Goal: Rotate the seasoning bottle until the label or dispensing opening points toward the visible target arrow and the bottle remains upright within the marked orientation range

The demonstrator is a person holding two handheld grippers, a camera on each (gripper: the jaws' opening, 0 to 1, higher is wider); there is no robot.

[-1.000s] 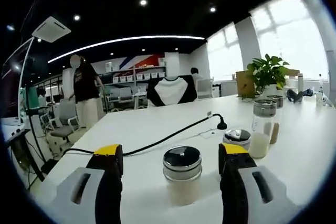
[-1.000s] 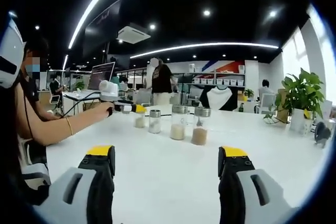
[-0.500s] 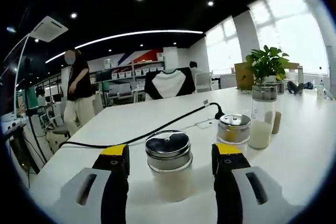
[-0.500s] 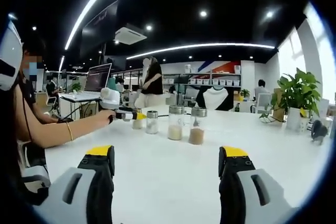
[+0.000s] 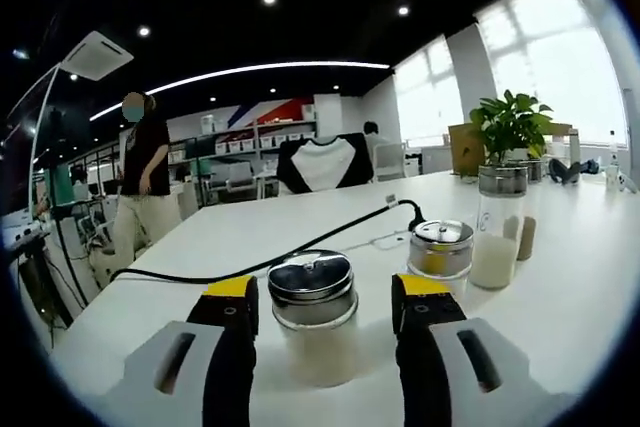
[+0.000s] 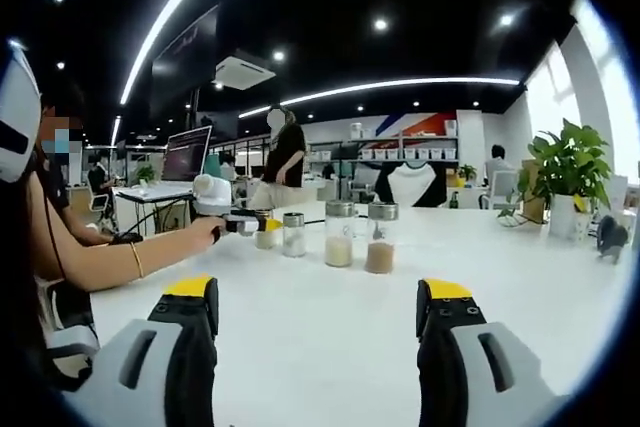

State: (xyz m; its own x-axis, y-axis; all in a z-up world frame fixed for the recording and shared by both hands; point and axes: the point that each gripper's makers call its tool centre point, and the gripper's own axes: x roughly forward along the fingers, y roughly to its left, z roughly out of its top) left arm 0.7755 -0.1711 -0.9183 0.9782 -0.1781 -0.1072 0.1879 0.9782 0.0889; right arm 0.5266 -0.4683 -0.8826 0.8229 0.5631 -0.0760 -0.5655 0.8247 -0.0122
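The left gripper [image 5: 322,299], jaws spread, straddles the seasoning bottle [image 5: 312,315] without clamping; closing and twisting it upright likely comes next, while the right gripper [image 6: 318,309] hangs open and empty.

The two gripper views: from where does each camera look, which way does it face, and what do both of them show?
Left gripper view: rides on the left gripper, looking close along the white table at the nearest seasoning bottle standing between its jaws; the person's body is out of frame.
Right gripper view: rides on the right gripper, open over bare table, facing the bottle row from farther off; the person's forearm reaches in at left.
Shared: the bottle row, the table, the potted plant.
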